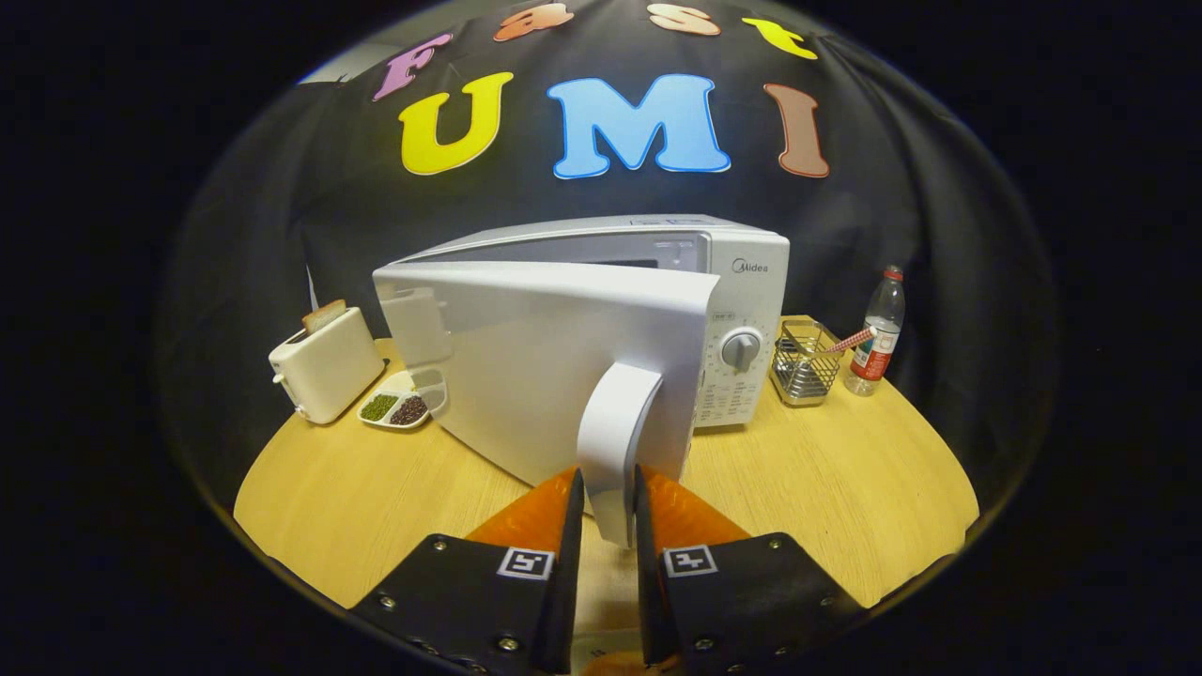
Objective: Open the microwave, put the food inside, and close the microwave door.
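the jaws are pinching narrow on the handle of the microwave door, which is swinging part open. if the pull is too hard, the handle may be slipping out, or the microwave sliding on the bench. i am counting one toaster at 10 o'clock, one food tray, one wire basket and one bottle at 2 o'clock.
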Motion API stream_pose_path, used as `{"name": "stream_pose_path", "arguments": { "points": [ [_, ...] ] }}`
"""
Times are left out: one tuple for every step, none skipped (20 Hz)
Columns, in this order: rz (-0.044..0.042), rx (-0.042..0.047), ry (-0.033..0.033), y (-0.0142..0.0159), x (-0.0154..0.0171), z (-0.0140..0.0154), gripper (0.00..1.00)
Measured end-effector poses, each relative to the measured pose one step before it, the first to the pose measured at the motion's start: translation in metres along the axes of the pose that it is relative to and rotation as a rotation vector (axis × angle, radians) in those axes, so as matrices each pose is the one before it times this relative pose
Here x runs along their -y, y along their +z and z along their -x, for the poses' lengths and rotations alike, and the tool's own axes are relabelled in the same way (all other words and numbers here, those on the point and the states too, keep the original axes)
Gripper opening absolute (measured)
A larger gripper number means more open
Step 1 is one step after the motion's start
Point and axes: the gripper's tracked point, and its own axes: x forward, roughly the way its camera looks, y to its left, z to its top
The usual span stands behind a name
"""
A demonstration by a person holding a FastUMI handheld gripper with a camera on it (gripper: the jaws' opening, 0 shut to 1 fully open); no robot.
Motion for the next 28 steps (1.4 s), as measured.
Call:
{"name": "stream_pose_path", "arguments": {
  "points": [
    [0.00129, -0.00216, 0.00356, -0.00227, -0.00437, 0.00395, 0.28],
    [0.00090, -0.00322, 0.00294, -0.00296, -0.00474, 0.00449, 0.28],
    [0.00054, -0.00398, 0.00071, -0.00311, -0.00385, 0.00410, 0.28],
    [0.00119, -0.00238, -0.00195, -0.00380, -0.00477, 0.00370, 0.28],
    [0.00306, -0.00160, -0.00406, -0.00309, -0.00520, 0.00481, 0.28],
    [0.00400, -0.00193, -0.00405, -0.00417, -0.00482, 0.00395, 0.28],
    [0.00465, 0.00188, -0.00529, -0.00280, -0.00517, 0.00475, 0.28],
    [0.00374, 0.00177, -0.00604, -0.00357, -0.00488, 0.00319, 0.28],
    [0.00440, -0.00005, -0.00580, -0.00423, -0.00565, 0.00387, 0.28],
    [0.00250, 0.00087, -0.00335, -0.00292, -0.00513, 0.00292, 0.28],
    [0.00322, 0.00256, -0.00071, -0.00165, -0.00630, 0.00379, 0.28],
    [0.00137, 0.00119, 0.00022, -0.00354, -0.00668, 0.00350, 0.28],
    [-0.00190, 0.00043, 0.00161, -0.00256, -0.00575, 0.00285, 0.28],
    [-0.00780, 0.00426, 0.00178, -0.00220, -0.00622, 0.00347, 0.28],
    [-0.00962, 0.00200, 0.00129, -0.00166, -0.00679, 0.00415, 0.28],
    [-0.00709, 0.00335, 0.00254, -0.00360, -0.00851, 0.00385, 0.28],
    [-0.00261, 0.00156, 0.00354, -0.00298, -0.00801, 0.00352, 0.28],
    [0.00081, -0.00060, 0.00349, -0.00402, -0.00787, 0.00249, 0.28],
    [0.00441, -0.00294, 0.00386, -0.00366, -0.00812, 0.00224, 0.28],
    [0.00629, -0.00218, 0.00610, -0.00358, -0.00783, 0.00214, 0.28],
    [0.00667, -0.00011, 0.00942, -0.00204, -0.00864, 0.00259, 0.28],
    [0.00609, 0.00155, 0.01237, -0.00283, -0.00862, 0.00342, 0.28],
    [0.00836, 0.00026, 0.01543, -0.00086, -0.00859, 0.00222, 0.28],
    [0.00767, -0.00303, 0.01471, -0.00338, -0.00767, 0.00129, 0.28],
    [0.00675, -0.00255, 0.01490, -0.00174, -0.00722, 0.00198, 0.28],
    [0.00421, -0.00227, 0.01192, -0.00392, -0.00653, 0.00123, 0.28],
    [0.00092, -0.00320, 0.01241, -0.00272, -0.00683, 0.00174, 0.28],
    [-0.00110, -0.00874, 0.00495, -0.00368, -0.00371, 0.00026, 0.28]
  ]
}}
